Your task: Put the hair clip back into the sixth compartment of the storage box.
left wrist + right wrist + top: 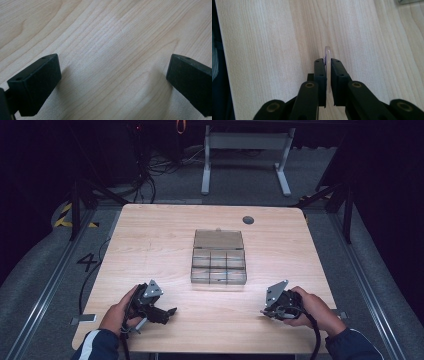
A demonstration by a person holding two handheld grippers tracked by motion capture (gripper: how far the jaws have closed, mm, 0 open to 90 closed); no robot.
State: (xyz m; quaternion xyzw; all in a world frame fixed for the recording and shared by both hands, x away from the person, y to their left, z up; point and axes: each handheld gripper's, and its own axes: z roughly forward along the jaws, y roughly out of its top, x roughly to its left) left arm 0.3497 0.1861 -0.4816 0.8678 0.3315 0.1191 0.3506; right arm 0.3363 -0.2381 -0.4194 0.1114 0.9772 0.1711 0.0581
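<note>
The right claw (328, 65) is clamped edge-on around a thin clear ring (327, 53) near the pale wooden desk's (150, 235) five o'clock corner. Carry it level toward the clear compartmented plastic box (219, 262) at centre; left claw (113, 75) stands apart, idle.

1. A clear compartment box (219, 262) lies on the wooden table (150, 235), ahead of the left gripper (167, 314) and right gripper (263, 312), well apart from both.
2. A dark round grommet (248, 220) sits far beyond the right gripper.
3. A white stand (245, 142) rises on the floor farther ahead.
4. Cables (145, 175) trail far beyond the left gripper.
</note>
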